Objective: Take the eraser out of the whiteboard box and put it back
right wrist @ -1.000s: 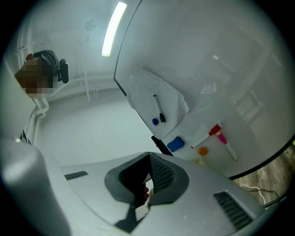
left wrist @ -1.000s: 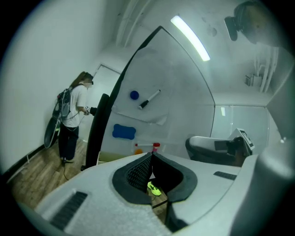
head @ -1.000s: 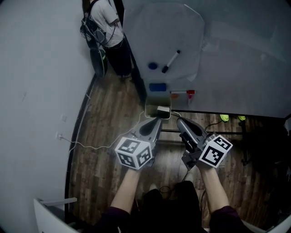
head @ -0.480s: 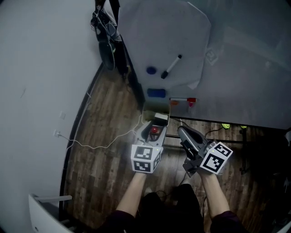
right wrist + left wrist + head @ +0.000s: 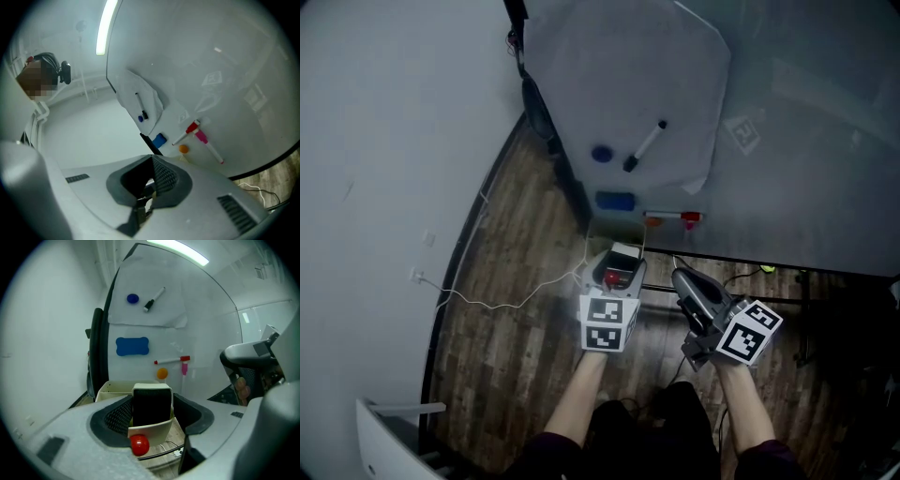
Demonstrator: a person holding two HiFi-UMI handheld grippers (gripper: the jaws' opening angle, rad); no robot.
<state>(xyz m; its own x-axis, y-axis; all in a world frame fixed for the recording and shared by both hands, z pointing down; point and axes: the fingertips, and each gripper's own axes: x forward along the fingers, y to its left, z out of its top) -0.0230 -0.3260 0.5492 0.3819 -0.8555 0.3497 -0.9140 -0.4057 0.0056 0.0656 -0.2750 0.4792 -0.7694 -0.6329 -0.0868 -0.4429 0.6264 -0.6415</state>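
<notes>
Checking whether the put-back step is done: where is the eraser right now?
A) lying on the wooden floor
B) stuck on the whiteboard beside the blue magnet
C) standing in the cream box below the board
C: the eraser stands upright inside the cream box, with its black felt face showing.

Dark wood-plank floor (image 5: pixel 516 319), boards running diagonally. Plain white wall (image 5: pixel 375 141) at left. Small white socket (image 5: pixel 419 277) low on wall; thin white cable (image 5: pixel 487 306) trailing from it across floor. Large pale whiteboard (image 5: pixel 806 141) filling upper right, black frame edge (image 5: pixel 569 186) down its left side, black bar (image 5: pixel 787 270) along its bottom. White paper sheet (image 5: pixel 619 84) stuck on board. Corner of white furniture (image 5: pixel 394 436) at bottom left, kind unclear. 1 long ceiling light strip (image 5: pixel 105 26) glowing; light otherwise dim, greyish.
</notes>
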